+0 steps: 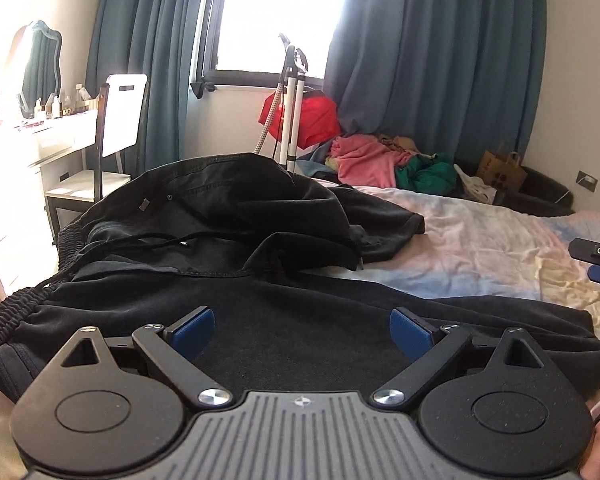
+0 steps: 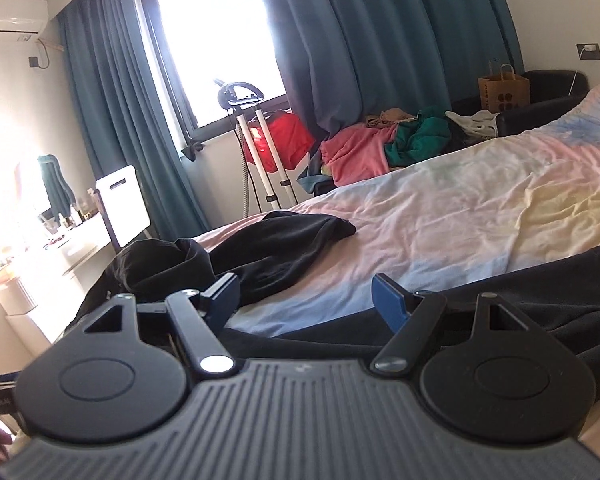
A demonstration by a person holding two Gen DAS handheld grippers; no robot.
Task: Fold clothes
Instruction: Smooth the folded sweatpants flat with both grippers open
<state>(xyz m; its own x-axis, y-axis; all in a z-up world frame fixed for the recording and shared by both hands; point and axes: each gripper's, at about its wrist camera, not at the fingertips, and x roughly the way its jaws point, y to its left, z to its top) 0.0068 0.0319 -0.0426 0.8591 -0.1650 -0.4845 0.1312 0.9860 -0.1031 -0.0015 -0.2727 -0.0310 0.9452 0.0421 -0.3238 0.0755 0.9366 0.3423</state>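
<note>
Black drawstring trousers (image 1: pixel 228 240) lie crumpled on the pastel bedsheet (image 1: pixel 480 248), with the elastic waistband at the left and one leg stretched along the near edge. My left gripper (image 1: pixel 302 330) is open just above the near leg, holding nothing. My right gripper (image 2: pixel 306 300) is open and empty over the near leg (image 2: pixel 500 312); the bunched part of the trousers (image 2: pixel 260 248) lies further left in the right wrist view. The right gripper's tip also shows at the right edge of the left wrist view (image 1: pixel 598 258).
A pile of pink, green and other clothes (image 1: pixel 380 164) lies at the bed's far side. A garment steamer stand (image 1: pixel 290 112) with a red item stands by the window. A white chair (image 1: pixel 120 120) and dressing table (image 1: pixel 32 148) are at left. A paper bag (image 1: pixel 500 170) sits at the far right.
</note>
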